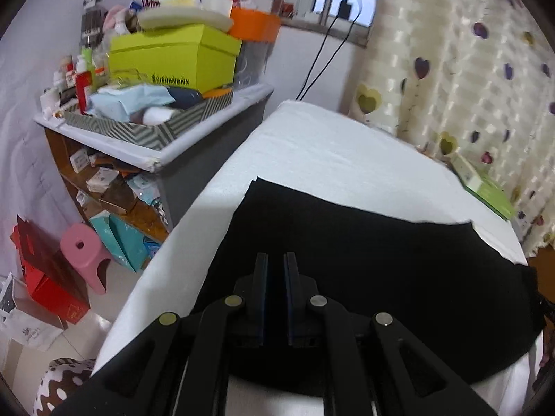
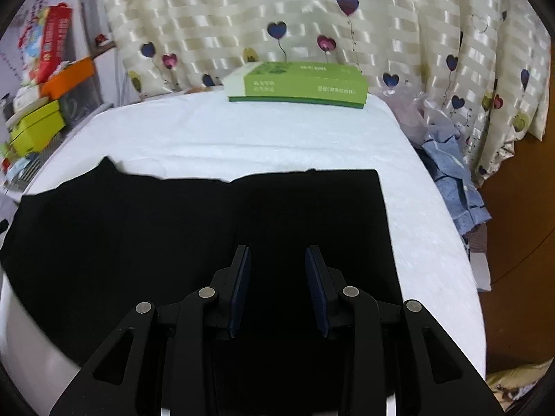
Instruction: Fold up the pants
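Observation:
Black pants [image 1: 364, 260] lie flat on a white-covered table [image 1: 312, 149], folded into a wide dark rectangle with a straight far edge. My left gripper [image 1: 275, 260] hovers over the pants' left part. Its fingers stand almost together, with only a thin dark slit between the pads, and I see no cloth pinched there. In the right wrist view the pants [image 2: 156, 228] span from the table's left edge to a square right corner. My right gripper [image 2: 277, 253] hangs over their right part, open with nothing between its fingers.
A green box [image 2: 298, 85] lies at the table's far edge [image 2: 242, 131] against a heart-print curtain [image 2: 312, 10]. A cluttered shelf [image 1: 152, 128] stands left of the table, with a pink stool [image 1: 85, 253] and red bags on the floor. Blue clothes [image 2: 454, 180] hang off the right side.

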